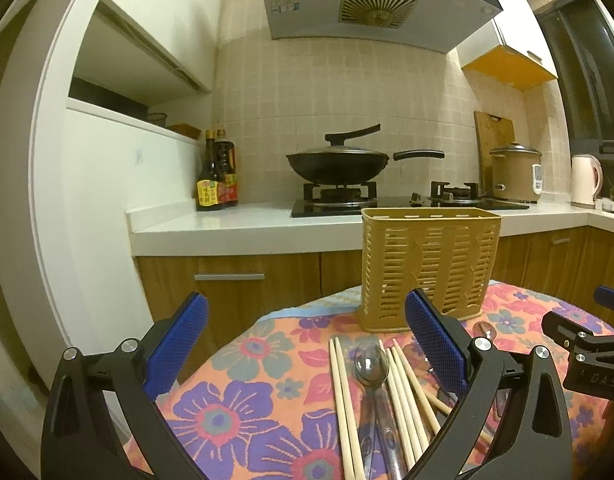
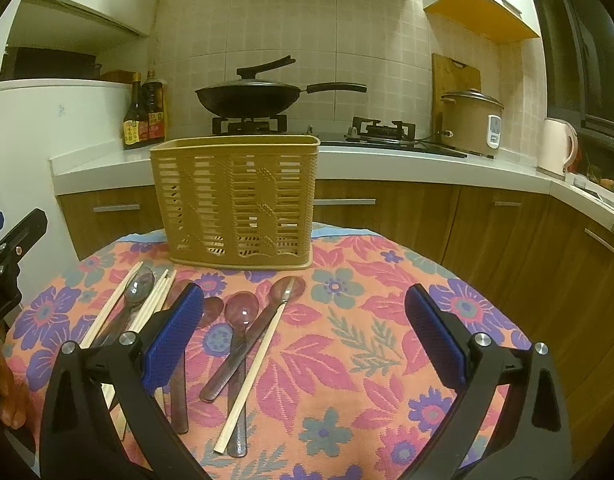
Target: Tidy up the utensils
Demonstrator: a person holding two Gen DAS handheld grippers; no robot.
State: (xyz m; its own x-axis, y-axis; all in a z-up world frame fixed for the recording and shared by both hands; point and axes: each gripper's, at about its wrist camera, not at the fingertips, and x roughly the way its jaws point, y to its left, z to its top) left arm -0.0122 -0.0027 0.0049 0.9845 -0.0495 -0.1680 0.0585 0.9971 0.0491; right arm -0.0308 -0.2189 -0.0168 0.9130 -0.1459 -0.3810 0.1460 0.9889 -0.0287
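Note:
A tan slotted utensil basket (image 1: 429, 268) (image 2: 239, 204) stands upright at the far side of a round table with a floral cloth (image 2: 347, 360). Wooden chopsticks (image 1: 345, 404) (image 2: 253, 372) and several translucent plastic spoons (image 1: 371, 364) (image 2: 240, 314) lie loose on the cloth in front of the basket. My left gripper (image 1: 307, 344) is open and empty, hovering above the chopsticks and a grey spoon. My right gripper (image 2: 303, 336) is open and empty, above the cloth to the right of the spoons. The right gripper's side also shows at the right edge of the left wrist view (image 1: 587, 344).
Behind the table runs a white kitchen counter (image 2: 387, 160) with wooden cabinets (image 2: 427, 216), a gas hob with a black wok (image 2: 247, 98), sauce bottles (image 2: 143, 116), a rice cooker (image 2: 471, 122) and a kettle (image 2: 557, 150). A white wall (image 1: 95, 208) stands left.

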